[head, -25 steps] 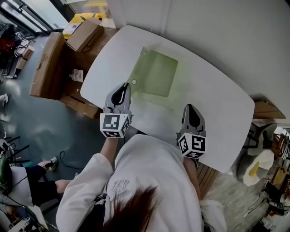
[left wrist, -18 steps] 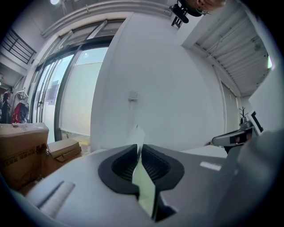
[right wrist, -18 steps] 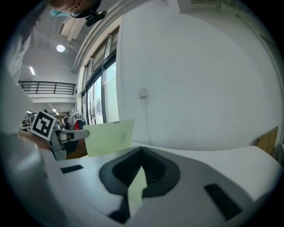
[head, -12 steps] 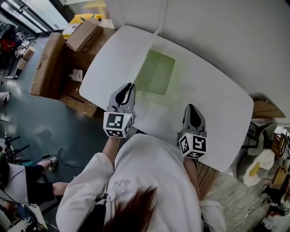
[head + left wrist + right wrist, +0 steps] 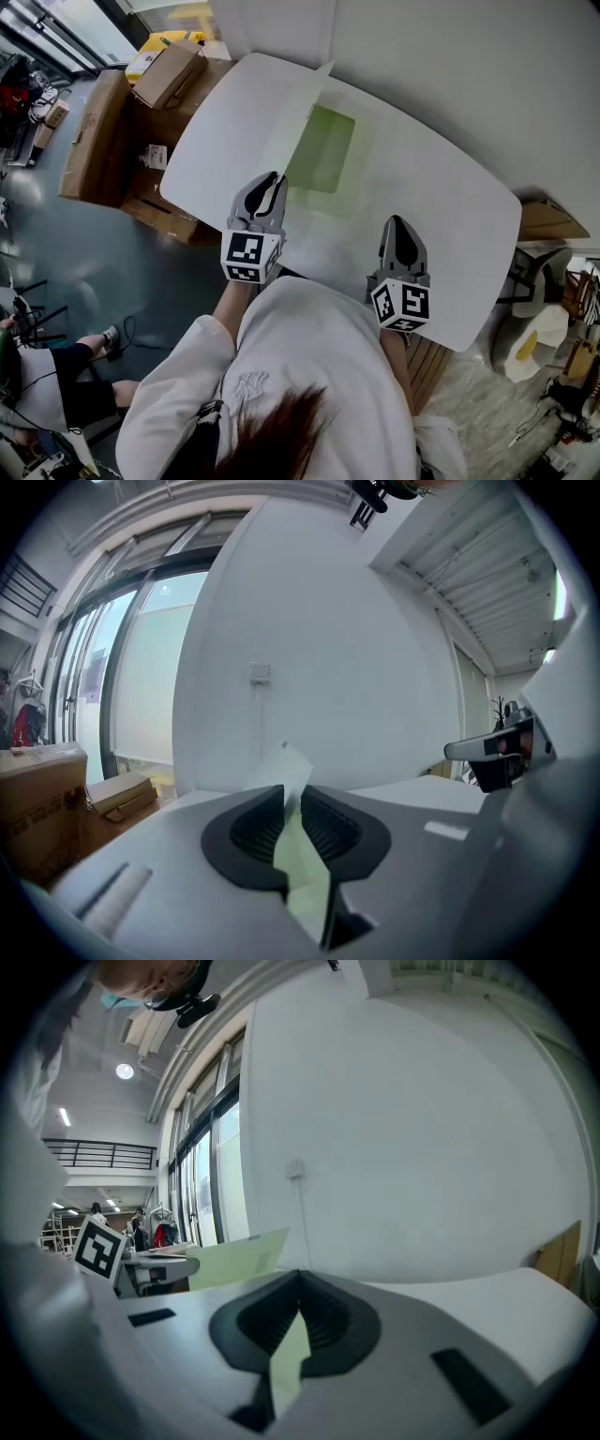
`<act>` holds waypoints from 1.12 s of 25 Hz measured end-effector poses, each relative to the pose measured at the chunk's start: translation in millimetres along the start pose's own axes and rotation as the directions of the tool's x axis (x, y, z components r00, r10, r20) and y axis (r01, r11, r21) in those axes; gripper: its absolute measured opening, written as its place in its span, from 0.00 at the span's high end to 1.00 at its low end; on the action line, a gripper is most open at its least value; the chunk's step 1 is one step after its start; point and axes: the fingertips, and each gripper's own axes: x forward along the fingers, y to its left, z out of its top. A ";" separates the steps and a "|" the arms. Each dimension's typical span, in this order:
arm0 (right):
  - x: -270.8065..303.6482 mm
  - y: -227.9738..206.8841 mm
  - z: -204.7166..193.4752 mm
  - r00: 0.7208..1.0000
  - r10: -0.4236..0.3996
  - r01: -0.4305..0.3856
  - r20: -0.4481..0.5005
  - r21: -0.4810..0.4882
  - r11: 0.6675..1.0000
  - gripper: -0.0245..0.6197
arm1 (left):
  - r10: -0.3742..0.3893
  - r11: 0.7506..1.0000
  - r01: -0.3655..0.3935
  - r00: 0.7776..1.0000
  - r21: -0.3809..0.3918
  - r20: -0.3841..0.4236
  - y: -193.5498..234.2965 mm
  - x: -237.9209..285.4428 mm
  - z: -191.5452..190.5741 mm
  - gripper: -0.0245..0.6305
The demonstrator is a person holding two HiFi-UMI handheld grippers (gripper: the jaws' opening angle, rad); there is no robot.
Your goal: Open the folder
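The left tool (image 5: 289, 797) is seen in its own view with the jaws a little apart. They have just been opening. The raised cover (image 5: 287, 766) of the folder (image 5: 326, 150) is caught in the gap, and its pale corner stands above the tips, but no firm pinch by the pads is shown. The right tool (image 5: 300, 1283) is seen closed in its own view. A pale green sliver is shown in the slit behind its pads, and what that sliver is cannot be told.

Neither detail is given by the head view, where only the backs of both tools are presented. There the folder is found lying on the white worktop (image 5: 450, 216), at 12 o'clock of the left tool and 11 o'clock of the right tool. Its cover is stood up along the green sheet's 9 o'clock side. Cardboard boxes (image 5: 169, 70) are seen at 10 o'clock of the worktop.

Compared with a second ago, the cover is raised steeper, the green patch is seen narrower, and the left tool is found shifted slightly toward 3 o'clock.
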 end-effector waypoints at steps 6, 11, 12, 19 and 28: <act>-6.9 -2.1 3.7 1.000 0.000 0.000 0.015 0.004 1.000 0.95 | -0.028 0.999 0.030 0.999 0.040 -0.033 -15.6 3.9 -5.4 0.88; -12.2 -6.1 5.3 1.000 -0.002 0.002 0.022 0.006 1.000 0.95 | -0.055 0.997 0.058 0.996 0.051 -0.063 -28.9 4.9 -10.8 0.84; -13.0 -6.5 5.5 1.000 -0.003 0.003 0.023 0.008 1.000 0.95 | -0.059 0.997 0.062 0.996 0.052 -0.067 -30.6 4.6 -11.1 0.84; -20.9 -9.4 4.8 1.000 -0.006 0.005 0.030 0.015 1.000 0.95 | -0.086 0.995 0.090 0.993 0.047 -0.076 -47.3 0.0 -14.5 0.83; -32.6 -11.9 5.6 0.999 -0.002 0.002 0.036 0.017 1.000 0.95 | -0.102 0.995 0.103 0.992 0.015 -0.069 -64.4 -11.7 -9.4 0.83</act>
